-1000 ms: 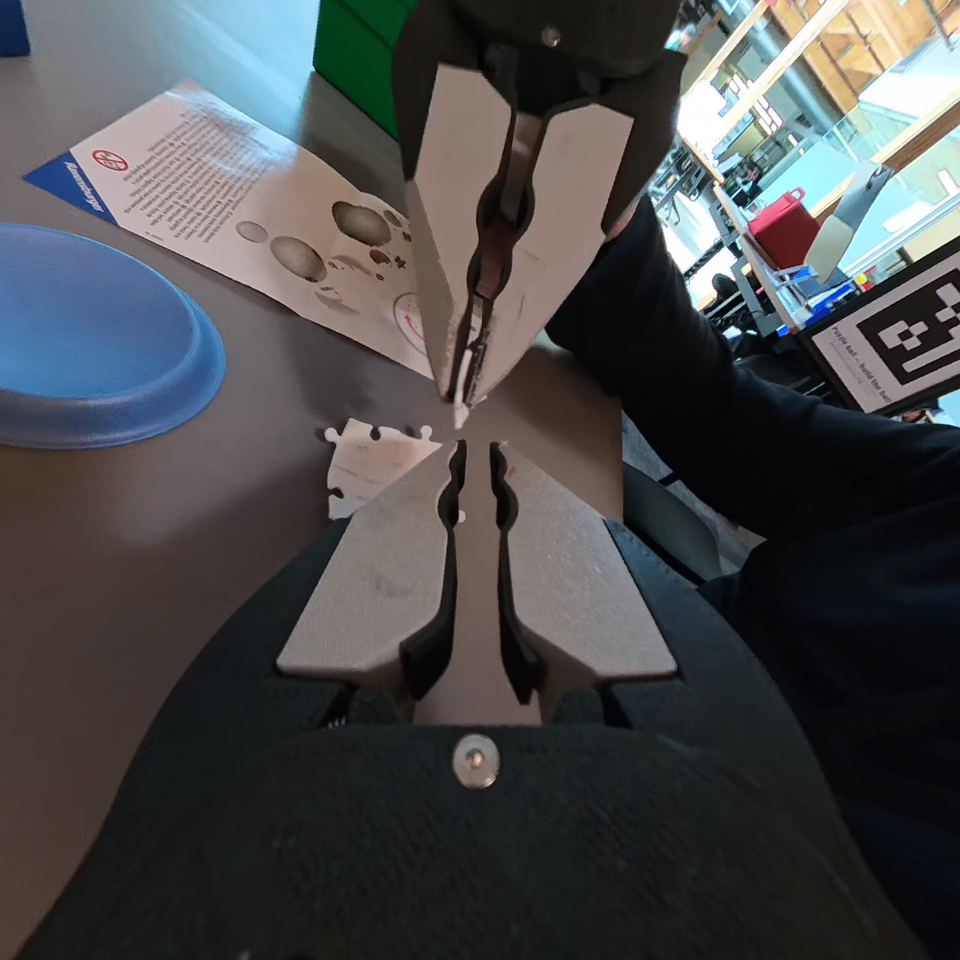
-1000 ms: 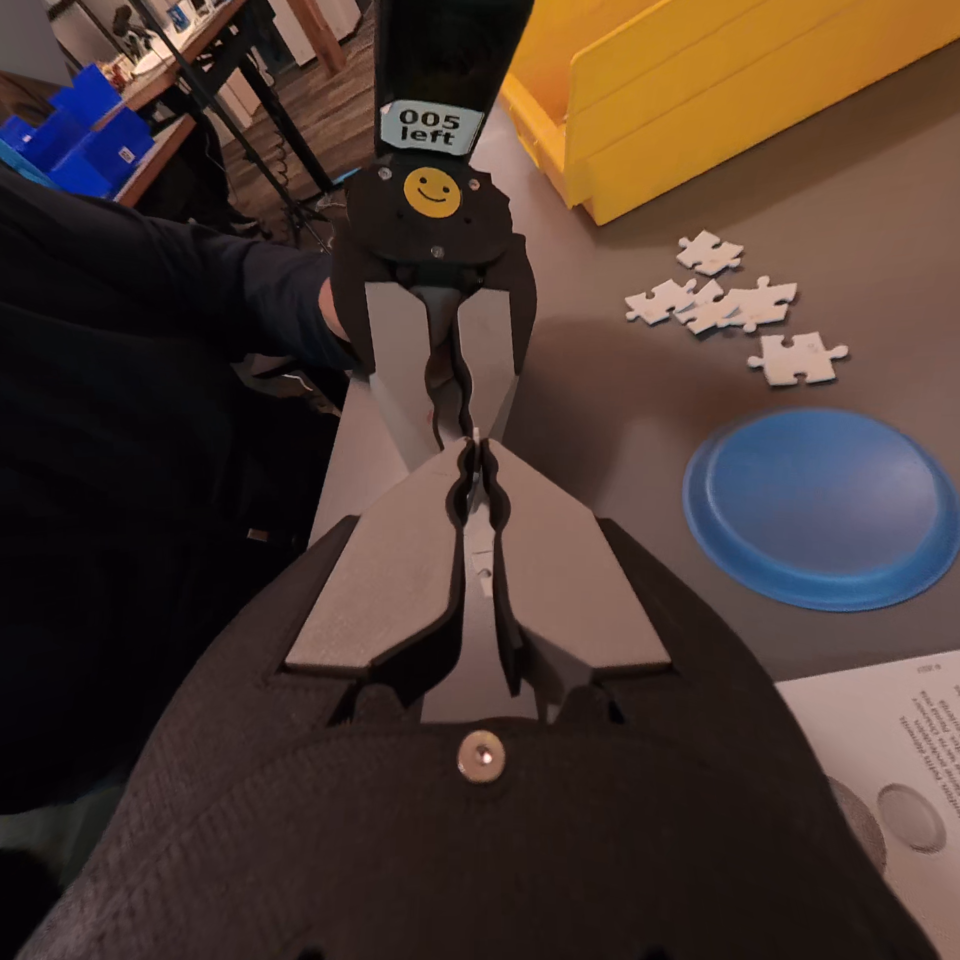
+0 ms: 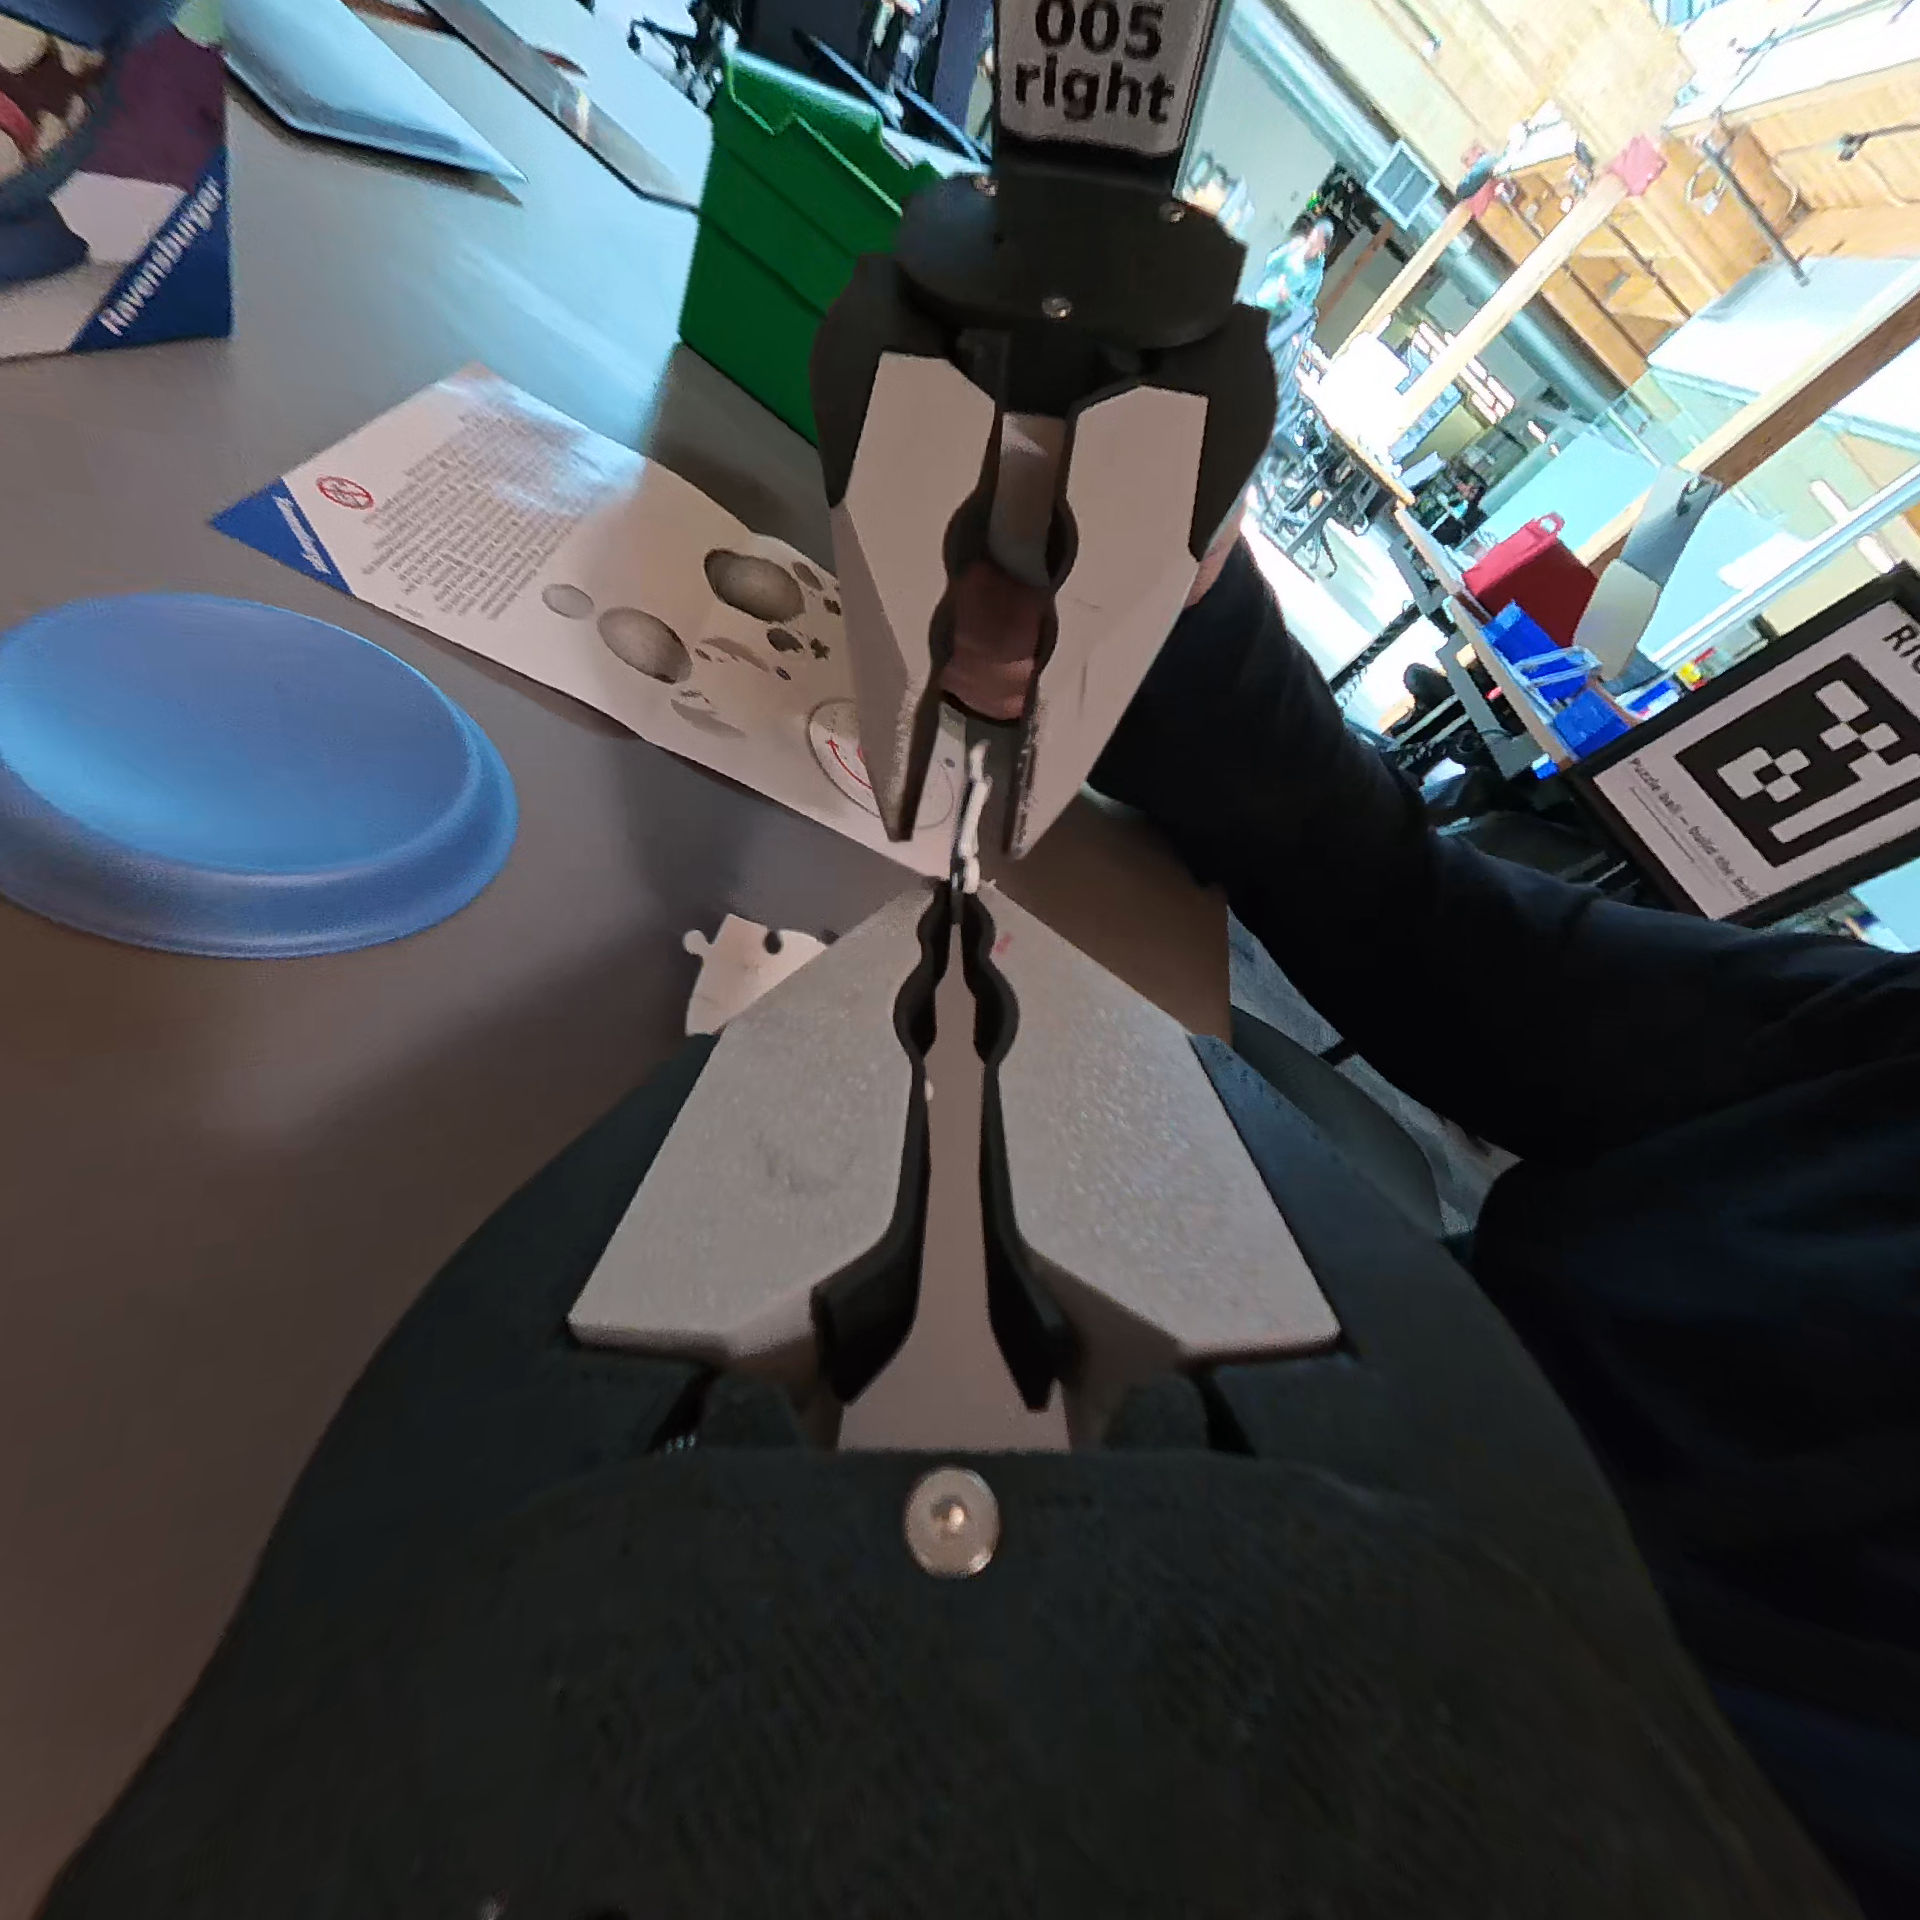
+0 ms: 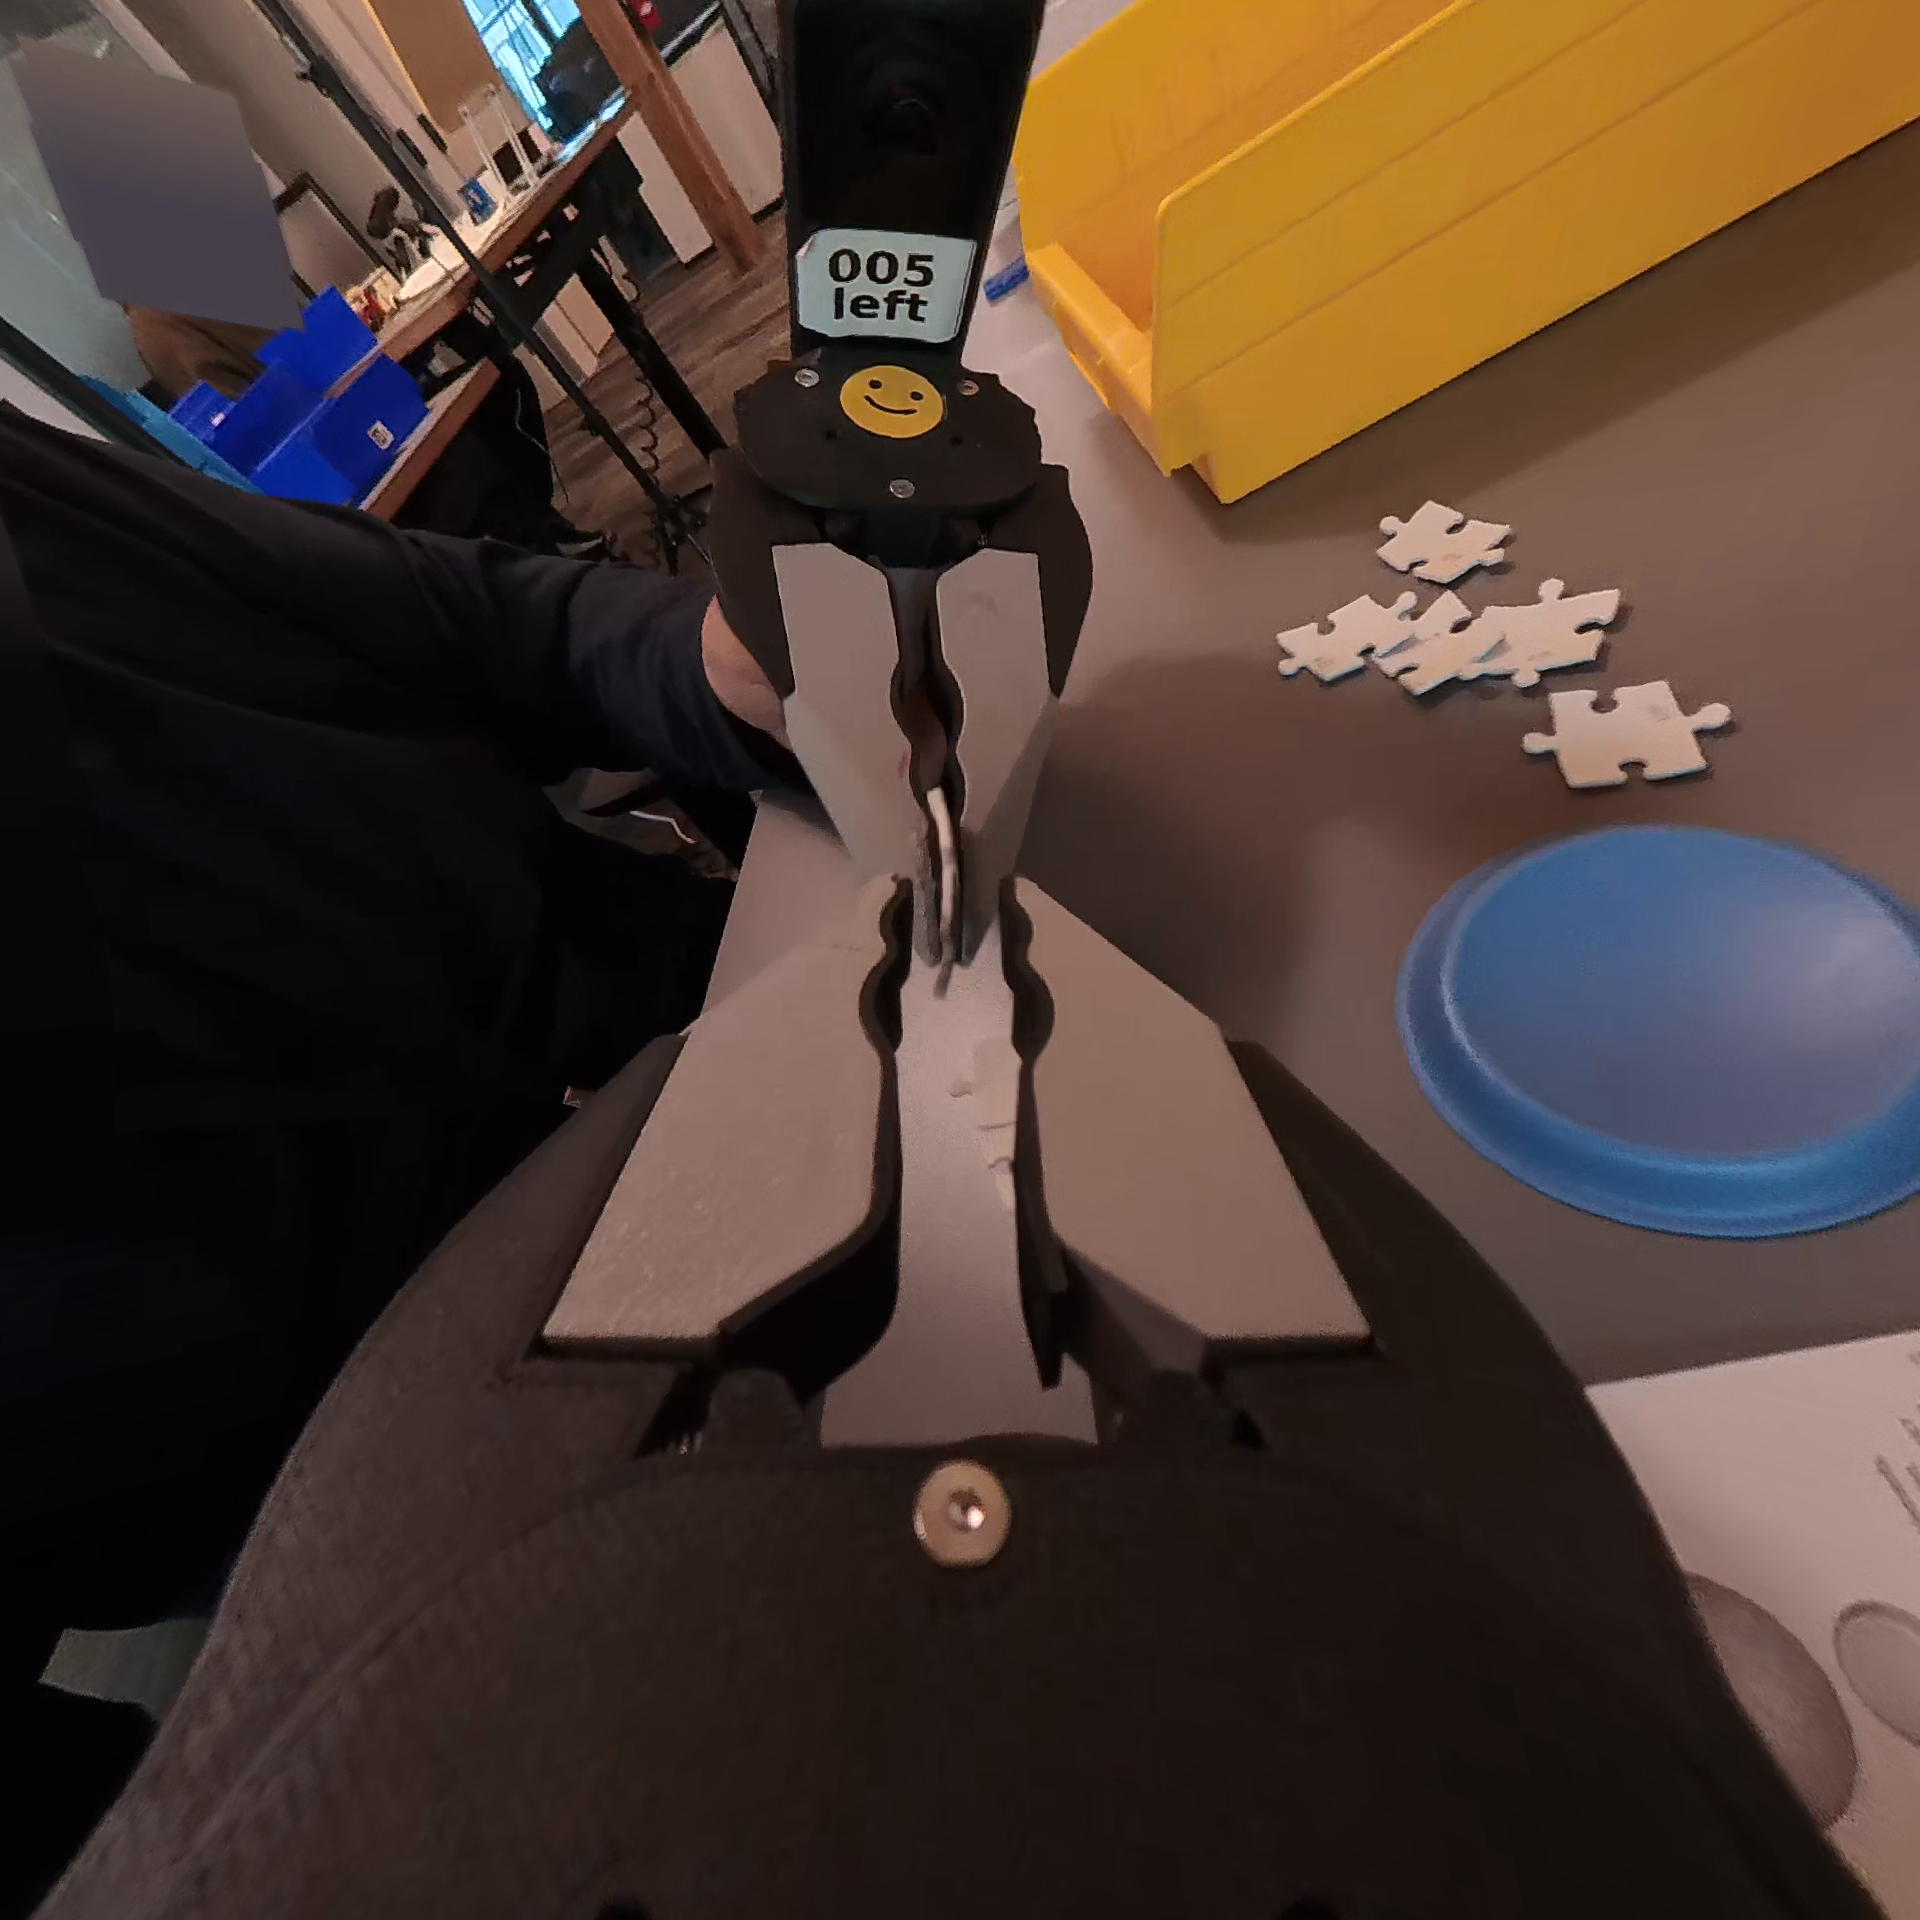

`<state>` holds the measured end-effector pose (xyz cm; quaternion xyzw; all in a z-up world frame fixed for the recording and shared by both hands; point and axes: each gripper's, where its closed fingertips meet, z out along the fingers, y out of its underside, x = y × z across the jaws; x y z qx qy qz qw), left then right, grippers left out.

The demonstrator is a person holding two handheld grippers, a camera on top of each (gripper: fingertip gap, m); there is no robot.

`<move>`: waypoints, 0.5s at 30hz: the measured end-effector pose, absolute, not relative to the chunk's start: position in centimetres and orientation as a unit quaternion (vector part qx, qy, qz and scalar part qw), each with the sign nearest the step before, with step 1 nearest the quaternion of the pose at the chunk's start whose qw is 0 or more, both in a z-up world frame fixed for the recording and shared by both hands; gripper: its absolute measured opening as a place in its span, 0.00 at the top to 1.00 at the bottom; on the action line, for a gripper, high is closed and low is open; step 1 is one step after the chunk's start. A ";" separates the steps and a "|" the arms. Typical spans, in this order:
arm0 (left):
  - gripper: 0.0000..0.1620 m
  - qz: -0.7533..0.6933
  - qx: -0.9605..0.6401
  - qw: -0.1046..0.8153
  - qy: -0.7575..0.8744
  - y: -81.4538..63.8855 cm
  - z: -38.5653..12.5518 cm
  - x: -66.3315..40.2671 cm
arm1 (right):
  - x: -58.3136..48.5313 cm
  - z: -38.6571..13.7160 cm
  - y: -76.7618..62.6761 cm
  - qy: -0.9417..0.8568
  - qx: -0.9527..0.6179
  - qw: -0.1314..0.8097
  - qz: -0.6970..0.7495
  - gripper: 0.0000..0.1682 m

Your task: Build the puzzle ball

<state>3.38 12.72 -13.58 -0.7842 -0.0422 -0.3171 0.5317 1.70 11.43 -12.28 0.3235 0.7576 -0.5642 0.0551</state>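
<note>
While both tongs meet tip to tip, a white curved plastic puzzle piece [image 3: 971, 821] passes between them.
Left tongs [image 3: 954, 902] pinch it; right tongs [image 4: 954, 914] stand narrowly apart. Loose white pieces [image 4: 1496, 644] at 2 o'clock remain unjoined; the ball seems barely begun.

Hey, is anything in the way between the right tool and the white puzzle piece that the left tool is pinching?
Nothing visible. The left tool is shut on the puzzle piece, seen edge-on, and the right tool is open with a finger on either side of it.
</note>
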 end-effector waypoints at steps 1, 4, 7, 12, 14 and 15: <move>1.00 -0.321 -0.780 0.535 -0.047 12.7 -13.5 3.2 | 1.7 -12.3 11.6 0.756 0.325 0.055 -0.565 0.92; 1.00 -0.332 -0.776 0.533 -0.061 12.7 -13.5 2.9 | 1.6 -12.2 11.8 0.751 0.328 0.060 -0.570 0.91; 1.00 -0.331 -0.782 0.524 -0.058 12.8 -13.9 3.2 | 1.4 -12.6 11.5 0.755 0.329 0.053 -0.565 1.00; 1.00 -0.321 -0.789 0.522 -0.053 12.9 -14.2 3.2 | 1.3 -12.7 11.7 0.760 0.331 0.044 -0.558 1.00; 1.00 -0.314 -0.793 0.518 -0.057 12.7 -14.4 2.8 | 0.9 -12.5 12.5 0.756 0.343 0.030 -0.556 1.00; 0.98 -0.308 -0.796 0.518 -0.059 12.6 -14.5 2.5 | 0.7 -12.5 13.2 0.753 0.352 0.022 -0.555 1.00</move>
